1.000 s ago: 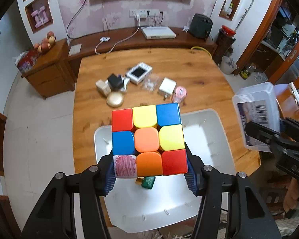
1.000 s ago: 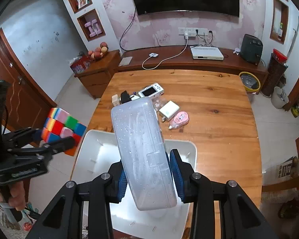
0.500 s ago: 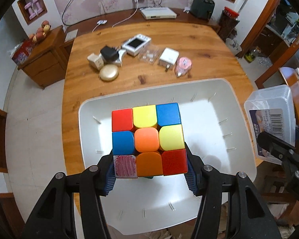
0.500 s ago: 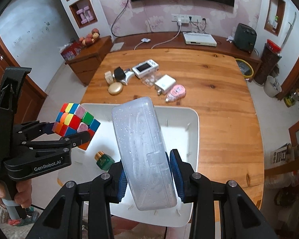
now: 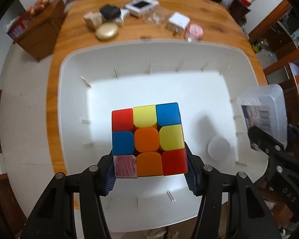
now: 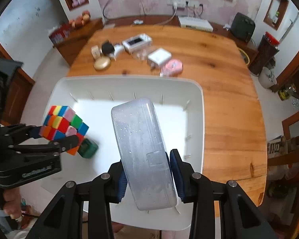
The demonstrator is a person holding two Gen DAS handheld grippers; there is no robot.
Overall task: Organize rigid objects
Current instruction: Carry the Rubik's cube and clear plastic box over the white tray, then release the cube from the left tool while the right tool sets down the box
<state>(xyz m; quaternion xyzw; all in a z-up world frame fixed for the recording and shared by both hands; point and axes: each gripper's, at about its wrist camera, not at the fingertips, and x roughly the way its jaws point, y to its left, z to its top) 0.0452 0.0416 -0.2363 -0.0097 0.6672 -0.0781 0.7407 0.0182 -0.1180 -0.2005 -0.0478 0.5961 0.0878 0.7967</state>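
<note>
My left gripper (image 5: 149,171) is shut on a multicoloured puzzle cube (image 5: 147,139) and points straight down over the white bin (image 5: 73,99). In the right wrist view the cube (image 6: 63,125) hangs at the bin's left side, just above a small green bottle (image 6: 87,148) on the bin floor. My right gripper (image 6: 149,177) is shut on a clear plastic case (image 6: 143,149), held on edge over the middle of the bin (image 6: 201,107). That case (image 5: 265,111) also shows at the right of the left wrist view. A pale round lid (image 5: 218,148) lies in the bin.
Beyond the bin, on the wooden table (image 6: 229,91), lie a gold compact (image 6: 101,63), a black adapter (image 6: 107,47), a white box with a screen (image 6: 136,41), a white charger (image 6: 159,56) and a pink case (image 6: 172,67). A hand (image 6: 8,201) holds the left gripper.
Both grippers have sunk toward the bin with the cube and the case still held. The bin now fills much more of both views.
</note>
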